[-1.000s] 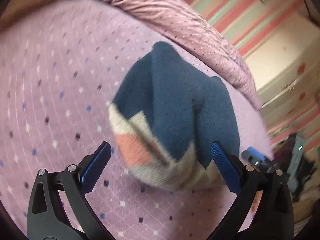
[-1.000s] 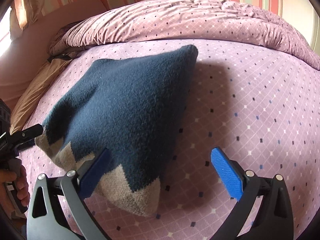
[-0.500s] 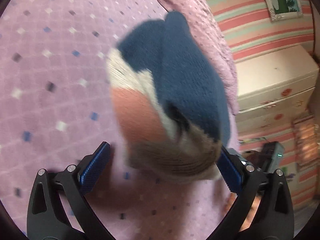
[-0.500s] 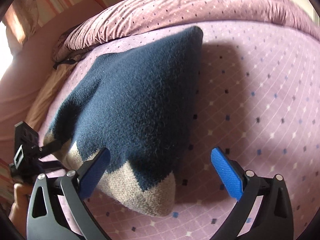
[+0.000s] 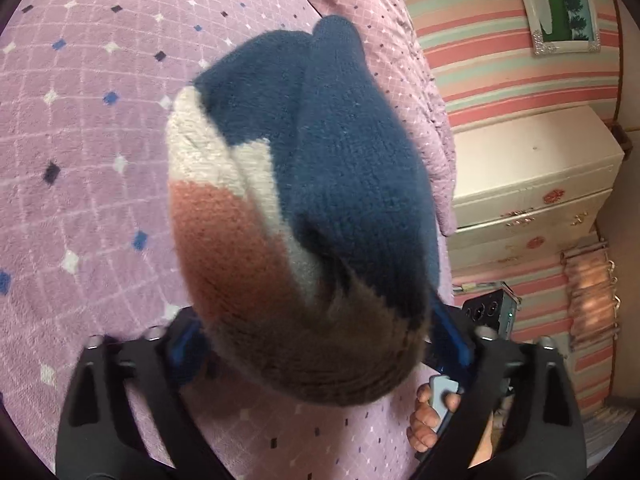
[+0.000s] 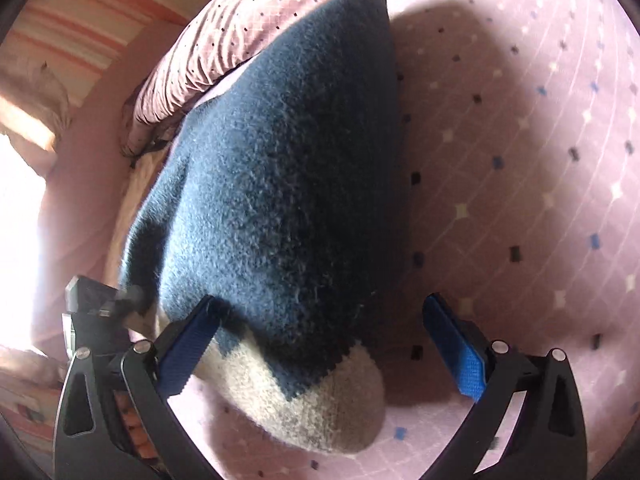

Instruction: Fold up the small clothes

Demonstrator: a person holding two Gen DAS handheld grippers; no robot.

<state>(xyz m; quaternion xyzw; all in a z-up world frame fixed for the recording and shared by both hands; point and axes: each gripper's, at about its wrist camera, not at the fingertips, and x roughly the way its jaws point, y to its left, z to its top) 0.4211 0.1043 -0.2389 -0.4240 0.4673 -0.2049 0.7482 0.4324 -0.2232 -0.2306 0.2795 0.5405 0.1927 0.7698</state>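
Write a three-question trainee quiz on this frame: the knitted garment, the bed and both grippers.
1. True or false: the knitted garment is mostly navy.
2. Which surface lies under it? A) wooden floor B) lilac bedspread C) glass table
3. Fill in: in the right wrist view, the right gripper is ____, its right finger clear of the garment.

Key: 1 true; 2 B; 3 open. The left gripper has just been closing, with the garment's brown hem between its fingers; whether the pads press on it yet is unclear.

Knit garment (image 5: 320, 184) on bedspread (image 5: 80, 160), bunched duvet (image 6: 224, 40) behind.
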